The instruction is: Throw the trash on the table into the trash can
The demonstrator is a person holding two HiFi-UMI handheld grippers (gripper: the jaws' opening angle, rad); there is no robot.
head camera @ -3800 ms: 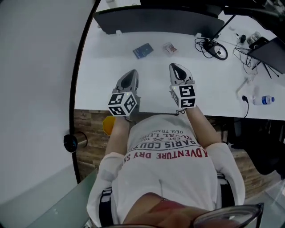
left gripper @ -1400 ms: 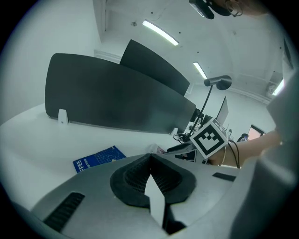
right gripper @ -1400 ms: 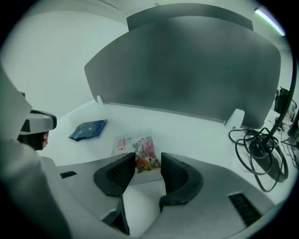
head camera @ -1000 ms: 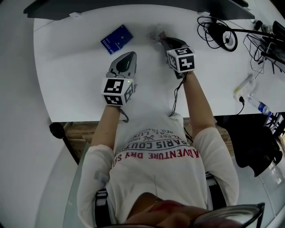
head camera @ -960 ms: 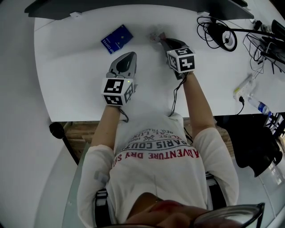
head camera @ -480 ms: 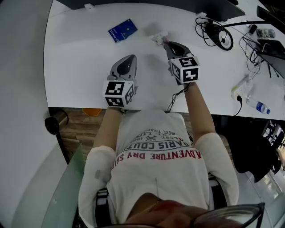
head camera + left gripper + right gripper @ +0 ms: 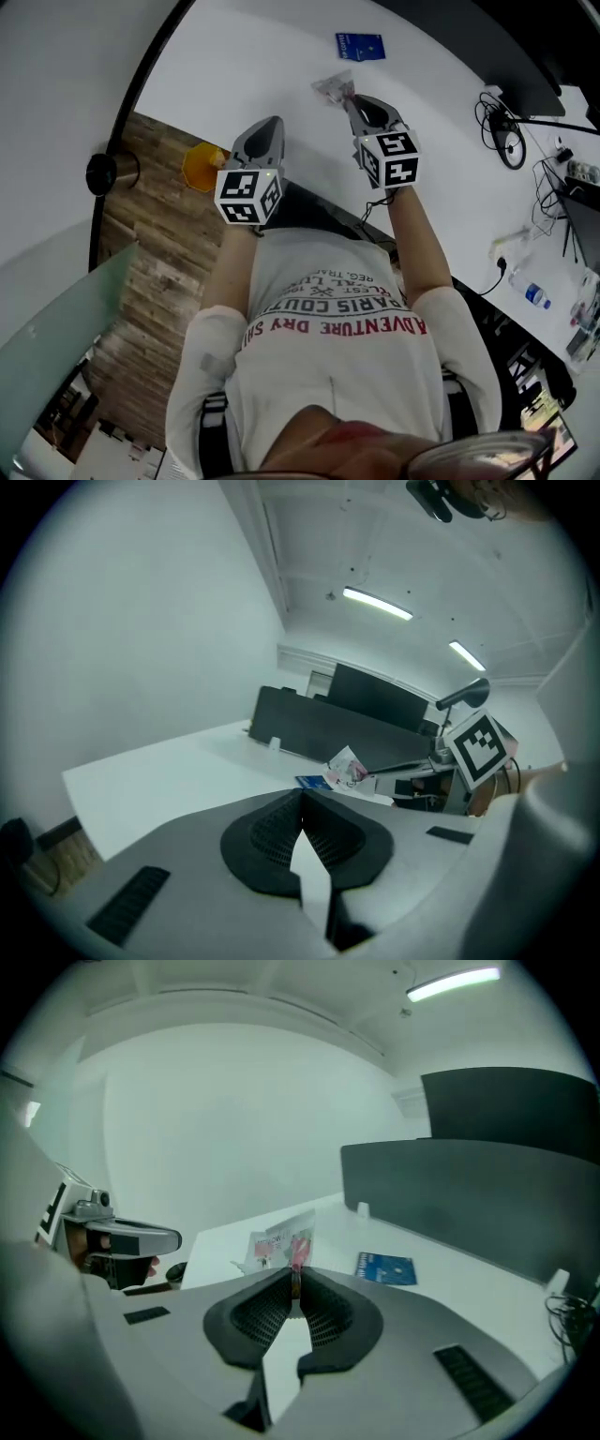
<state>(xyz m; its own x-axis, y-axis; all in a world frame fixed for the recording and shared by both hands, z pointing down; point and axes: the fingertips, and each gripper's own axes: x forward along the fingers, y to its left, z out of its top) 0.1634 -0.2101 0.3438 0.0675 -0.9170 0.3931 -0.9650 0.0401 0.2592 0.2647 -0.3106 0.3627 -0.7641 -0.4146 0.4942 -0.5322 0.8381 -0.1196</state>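
— Right gripper [image 7: 349, 97]: its jaws are seen closed on a crumpled wrapper [image 7: 333, 85], which is pinched by one edge at the very tips and held above the white table [image 7: 281, 47]. How is this carry best done?

— The pinch is judged thin, so pressure should be kept on until the wrapper is over the can. An orange round thing [image 7: 201, 167] on the floor, at 9 o'clock from the left gripper [image 7: 274, 122], is taken for that can, though not with certainty. A blue packet [image 7: 361, 45] is left on the table at 12 o'clock.

— What is added by the gripper views?

— In the right gripper view, the wrapper's red edge is shown caught between the jaws, a detail not made out from the head view. In the left gripper view, the left jaws are shown together with nothing between them. The wrapper is seen there side-on at 1 o'clock.
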